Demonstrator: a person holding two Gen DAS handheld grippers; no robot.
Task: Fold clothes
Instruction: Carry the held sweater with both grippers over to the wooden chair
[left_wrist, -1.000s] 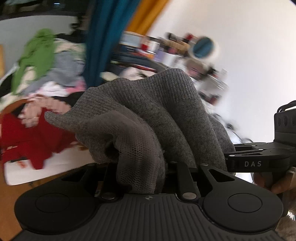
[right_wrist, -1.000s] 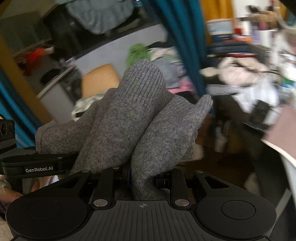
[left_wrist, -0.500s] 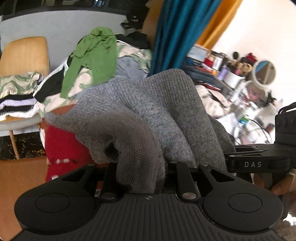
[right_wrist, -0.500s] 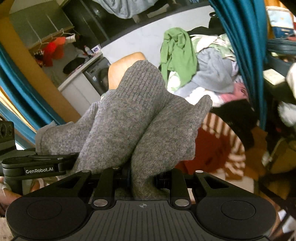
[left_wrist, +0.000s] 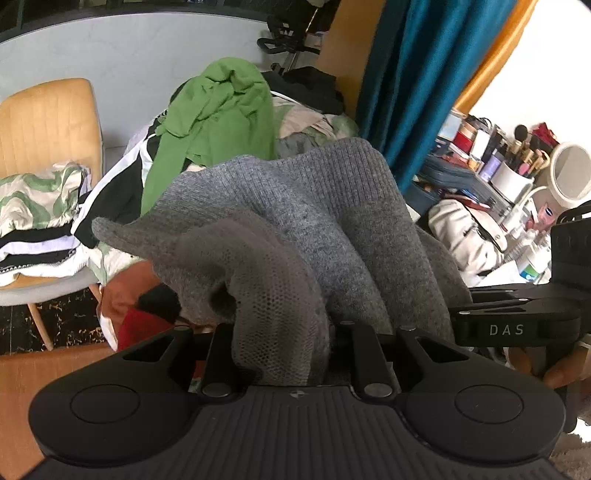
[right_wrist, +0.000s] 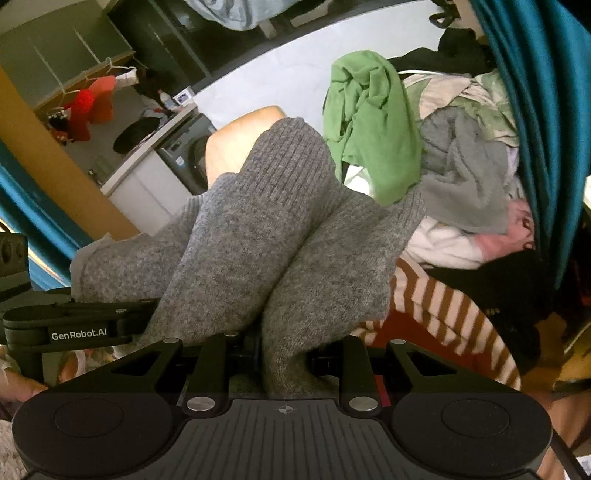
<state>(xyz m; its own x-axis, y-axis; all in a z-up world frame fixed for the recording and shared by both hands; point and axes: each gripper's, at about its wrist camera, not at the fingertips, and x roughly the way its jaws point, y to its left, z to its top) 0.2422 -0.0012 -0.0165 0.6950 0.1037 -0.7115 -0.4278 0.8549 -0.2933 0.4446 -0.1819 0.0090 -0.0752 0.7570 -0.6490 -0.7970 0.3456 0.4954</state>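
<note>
While both grippers clamp it, grey sweater (left_wrist: 317, 221) bunches upward.

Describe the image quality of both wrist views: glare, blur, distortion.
Left wrist view: the bright wall at upper right is blown out; fisheye curvature bends the blue curtain; the grey sweater is sharp. Right wrist view: even light, the striped garment at lower right is slightly smeared, and the curtain again bows.
</note>
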